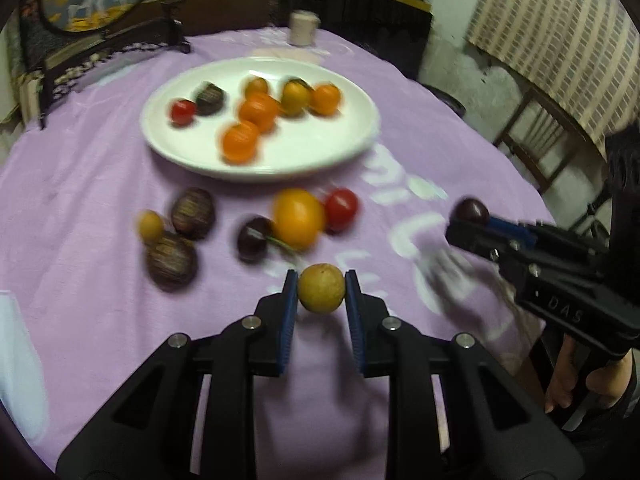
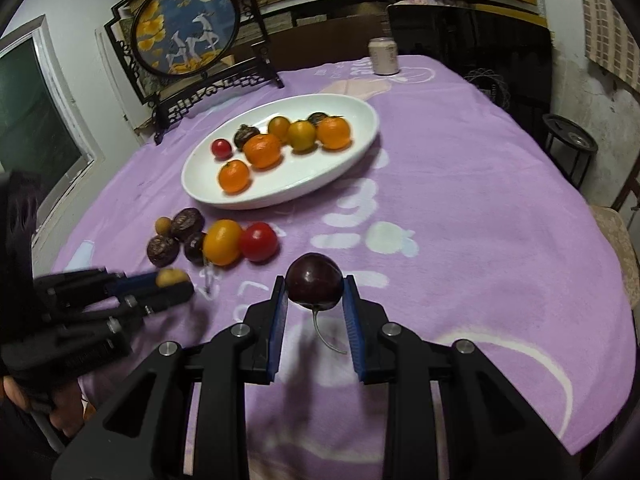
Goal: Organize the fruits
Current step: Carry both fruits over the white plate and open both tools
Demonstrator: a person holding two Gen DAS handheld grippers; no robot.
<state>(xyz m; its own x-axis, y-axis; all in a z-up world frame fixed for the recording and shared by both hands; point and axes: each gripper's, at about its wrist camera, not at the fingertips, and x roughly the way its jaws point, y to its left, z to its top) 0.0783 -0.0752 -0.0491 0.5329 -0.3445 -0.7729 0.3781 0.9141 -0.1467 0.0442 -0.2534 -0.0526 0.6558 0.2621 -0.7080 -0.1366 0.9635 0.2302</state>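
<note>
Grippers: two, both black with blue pads.
Left gripper (image 1: 321, 294): clenched on a small round yellow-brown fruit (image 1: 321, 288), pinched at its fingertips.
Right gripper (image 2: 315, 292): clamped on a dark purple round fruit with a thin stem (image 2: 315, 286) dangling below it.
White oval plate (image 2: 352, 106): ahead of both grippers, holding eight fruits: three orange, two yellow, two dark, one small red.
Loose fruits: six on the cloth between plate and grippers: two wrinkled dark brown balls, one small yellow, one dark cherry-like, one large yellow-orange (image 2: 222, 241), one red tomato-like (image 2: 259, 241).
Surface: a table under a lilac cloth with white lettering (image 2: 460, 208).
Room: a pale can (image 2: 383, 56) beyond the plate, a round painted screen in a black frame (image 2: 186, 28), stacked shelves behind.
</note>
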